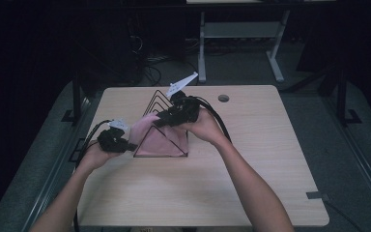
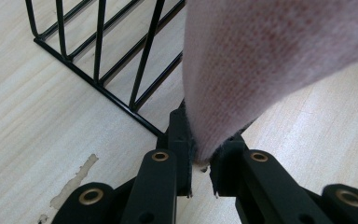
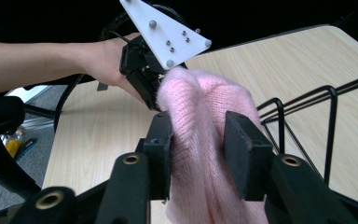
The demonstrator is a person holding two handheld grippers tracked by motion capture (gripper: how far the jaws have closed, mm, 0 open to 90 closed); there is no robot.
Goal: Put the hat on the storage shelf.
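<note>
Grip check first: left gripper [image 2: 200, 175] is pinched tight on a corner of the pink knit cloth [image 2: 270, 60], fabric bunched right between the pads and rising away from them. Right gripper [image 3: 198, 149] has the same cloth [image 3: 205, 140] passing between its jaws, but they stand spread; left pad looks to brush the knit, right pad sits beside it, so I read that as a loosened hold, not a clamp. Seen from above, left gripper [image 1: 118, 141] is at the near-left of the black wire rack [image 1: 166, 104], right gripper [image 1: 171, 117] over the rack's front, cloth [image 1: 157, 140] stretched between them and draped over the front wire triangle, lower edge down near the wooden table [image 1: 251, 183]. Rack stands upright mid-table, several triangular wire dividers one behind another. Step in hand, my judgement: laying the cloth over or into the rack, right side being let go while left keeps the corner taut. Cannot tell which slot the fabric is in, or whether it only hangs on the front wire. Next move likely calls for the right gripper to clear the knit without snagging loops on pads or wire, then the left to ease its corner down so the drape doesn't slide off. Risk: soft knit drags with the retreating jaws and tips the light rack.
</note>
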